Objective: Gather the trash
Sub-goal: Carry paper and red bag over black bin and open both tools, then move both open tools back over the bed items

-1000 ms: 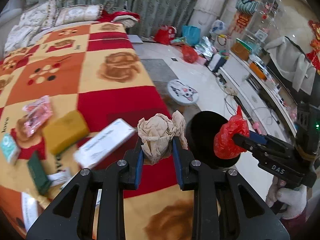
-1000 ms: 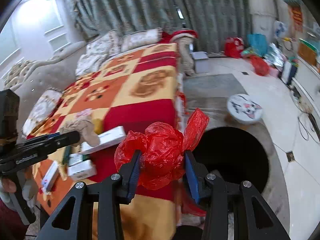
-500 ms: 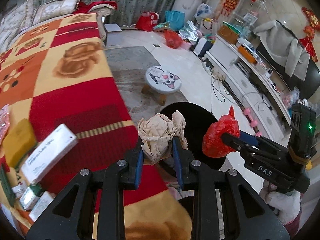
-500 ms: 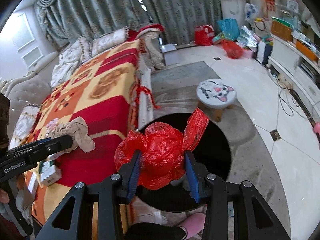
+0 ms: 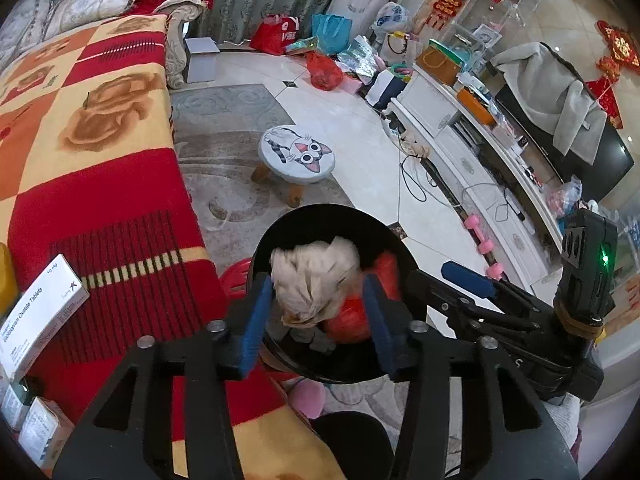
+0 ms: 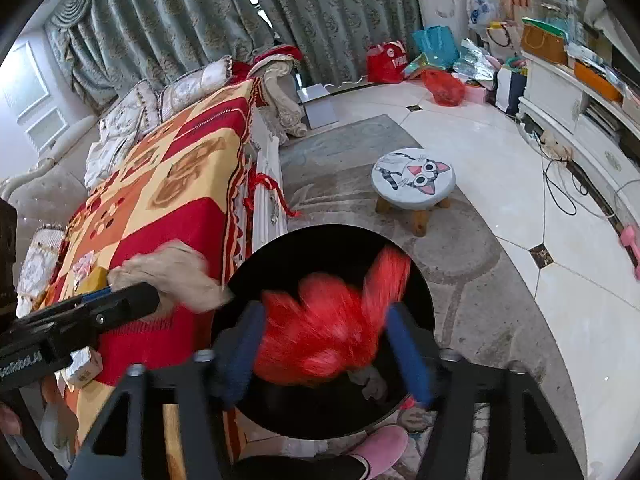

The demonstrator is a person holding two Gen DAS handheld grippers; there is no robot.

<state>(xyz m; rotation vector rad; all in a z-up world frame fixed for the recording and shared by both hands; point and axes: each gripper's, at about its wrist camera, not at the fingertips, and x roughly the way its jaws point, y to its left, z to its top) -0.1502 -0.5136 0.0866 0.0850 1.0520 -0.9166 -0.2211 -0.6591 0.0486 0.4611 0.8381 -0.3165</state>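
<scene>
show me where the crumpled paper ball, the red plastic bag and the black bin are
crumpled paper ball (image 5: 314, 280), left wrist view, middle of the wad.
red plastic bag (image 6: 324, 340), right wrist view, centre of the blurred bundle.
black bin (image 6: 320, 240), right wrist view, dark far inner wall.

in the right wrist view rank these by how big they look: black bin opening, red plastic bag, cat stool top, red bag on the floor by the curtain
1. black bin opening, largest.
2. red plastic bag: motion-blurred and very near the camera, so it looks bigger than it is.
3. cat stool top.
4. red bag on the floor, smallest, but farthest away.
</scene>
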